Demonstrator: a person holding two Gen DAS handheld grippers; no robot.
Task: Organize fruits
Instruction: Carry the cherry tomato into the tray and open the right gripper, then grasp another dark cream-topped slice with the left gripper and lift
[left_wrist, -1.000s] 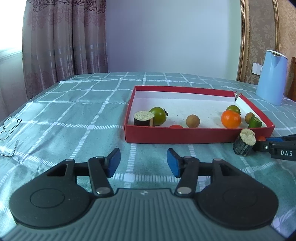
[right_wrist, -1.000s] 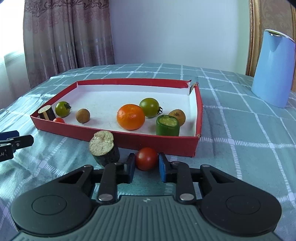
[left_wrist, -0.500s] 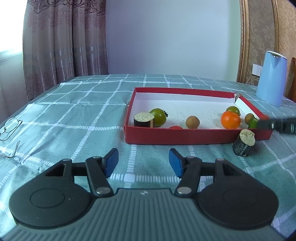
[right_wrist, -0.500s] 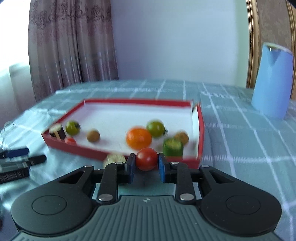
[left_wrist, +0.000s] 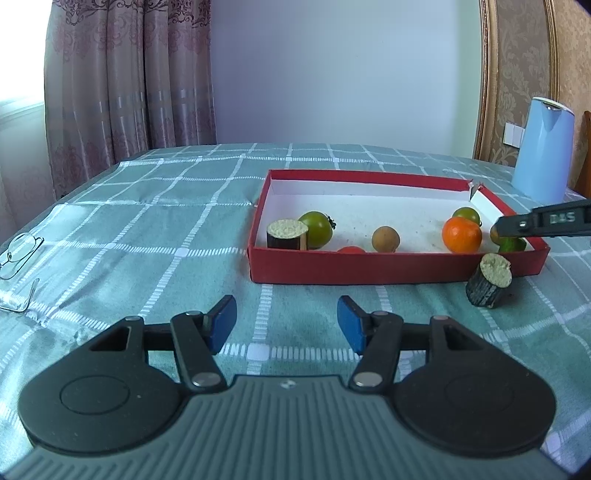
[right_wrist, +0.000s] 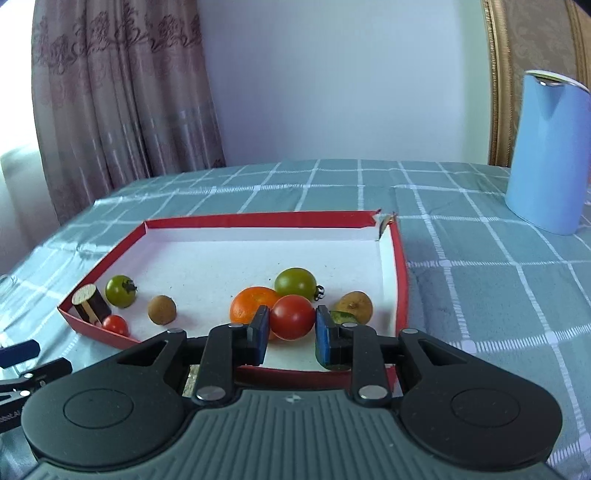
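Observation:
A red box (right_wrist: 400, 258) with a white floor holds an orange (right_wrist: 248, 305), two green tomatoes (right_wrist: 295, 282), a small red tomato (right_wrist: 115, 325), a brown round fruit (right_wrist: 161, 309), a yellowish fruit (right_wrist: 354, 305) and a dark cut piece (right_wrist: 86, 301). My right gripper (right_wrist: 290, 329) is shut on a red tomato (right_wrist: 291, 316) and holds it above the box's near right part. My left gripper (left_wrist: 286, 323) is open and empty over the cloth in front of the box (left_wrist: 369, 269). A dark cut piece (left_wrist: 489, 280) lies outside the box.
A blue kettle (right_wrist: 546, 155) stands at the back right. Glasses (left_wrist: 18, 254) lie at the table's left edge. Curtains hang behind the table on the left. The checked teal cloth covers the table.
My right gripper has lifted the red tomato off the cloth and carried it forward over the box's front wall. My left gripper has stayed in place, open.

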